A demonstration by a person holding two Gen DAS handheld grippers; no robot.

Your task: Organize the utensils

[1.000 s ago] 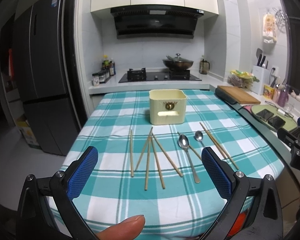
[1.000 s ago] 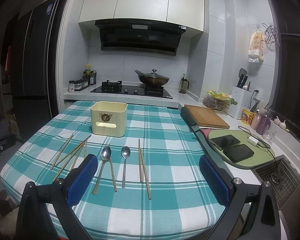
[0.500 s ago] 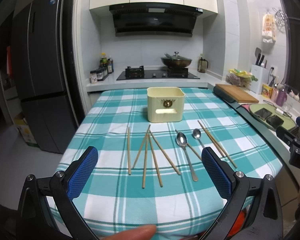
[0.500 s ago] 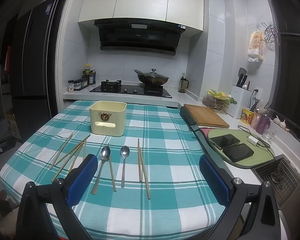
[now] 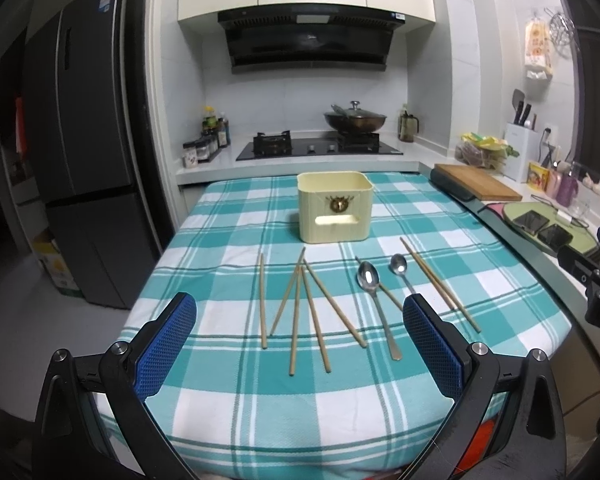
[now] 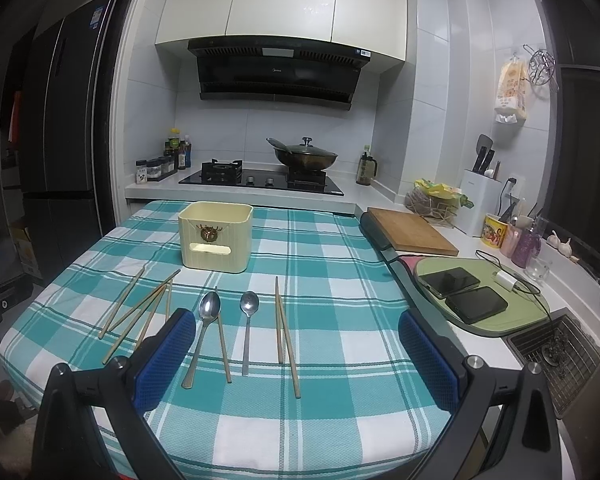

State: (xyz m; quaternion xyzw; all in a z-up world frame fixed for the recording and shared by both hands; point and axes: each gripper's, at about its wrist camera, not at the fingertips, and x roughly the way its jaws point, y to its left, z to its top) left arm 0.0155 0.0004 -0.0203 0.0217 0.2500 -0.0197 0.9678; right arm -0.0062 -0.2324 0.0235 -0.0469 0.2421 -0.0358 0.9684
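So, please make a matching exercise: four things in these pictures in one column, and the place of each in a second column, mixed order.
Things:
1. cream container
2. wok
3. two phones
4. larger spoon

Places:
A. on the green mat
B. on the stove
C. on the checked cloth, behind the chopsticks
D. flat on the cloth, left of the smaller spoon

Pairs: 1-C, 2-B, 3-A, 4-D

teal checked tablecloth (image 5: pixel 228 248) under cream holder (image 5: pixel 334 206), loose chopsticks (image 5: pixel 296 312), two spoons (image 5: pixel 374 300)
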